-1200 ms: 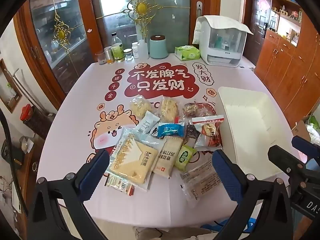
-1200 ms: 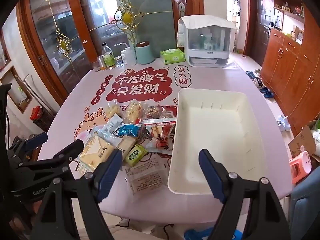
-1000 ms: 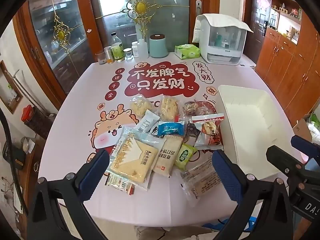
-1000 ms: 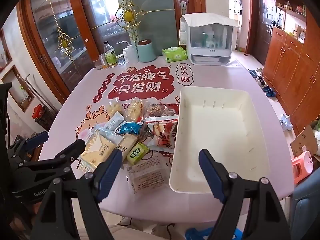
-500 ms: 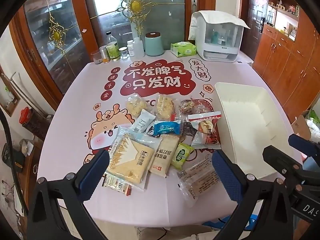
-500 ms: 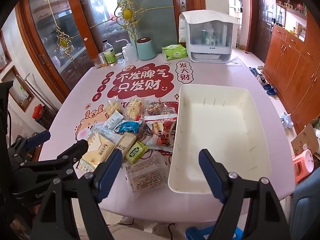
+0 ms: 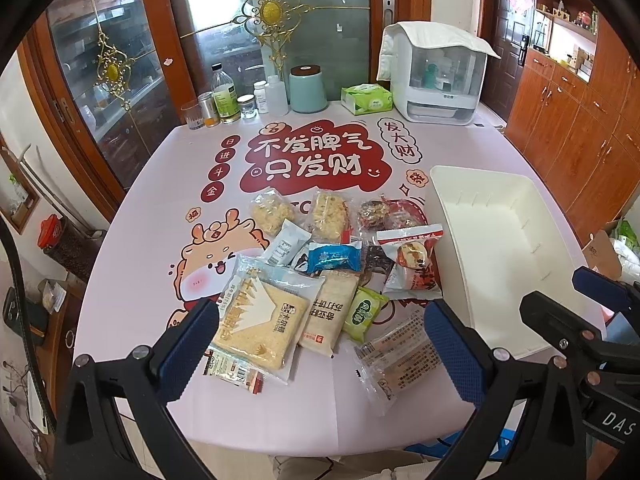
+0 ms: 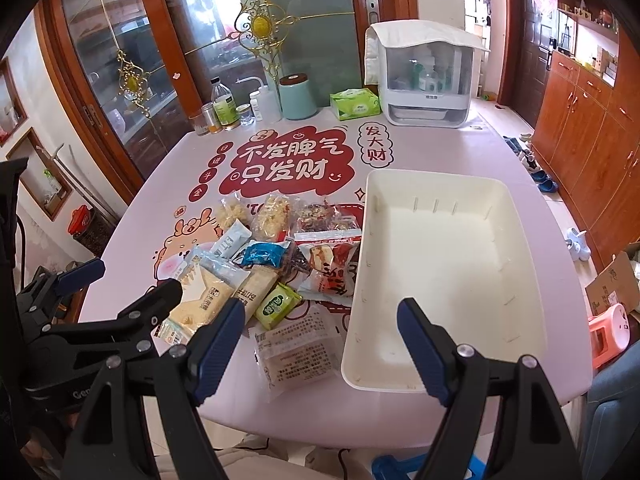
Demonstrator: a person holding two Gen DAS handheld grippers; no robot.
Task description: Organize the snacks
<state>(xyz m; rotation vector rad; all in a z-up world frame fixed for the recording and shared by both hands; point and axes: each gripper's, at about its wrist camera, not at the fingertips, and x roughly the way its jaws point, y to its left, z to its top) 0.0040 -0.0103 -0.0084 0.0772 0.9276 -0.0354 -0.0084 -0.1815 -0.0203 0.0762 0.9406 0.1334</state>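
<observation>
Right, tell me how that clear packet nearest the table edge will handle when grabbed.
The clear packet probably flops: its thin film looks wrinkled and it lies flat. It likely weighs little and could slip between the pads. The contents may be crumbly, so a gentle pinch by the right gripper seems wise.

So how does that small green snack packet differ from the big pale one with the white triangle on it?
The green packet is much smaller than the big pale packet, bright green rather than cream and clear, and lies nearer the white bin. The pale one sits on the pile's left edge, overlapping a small striped packet. Both lie flat and sealed on the table, neither gripped.
</observation>
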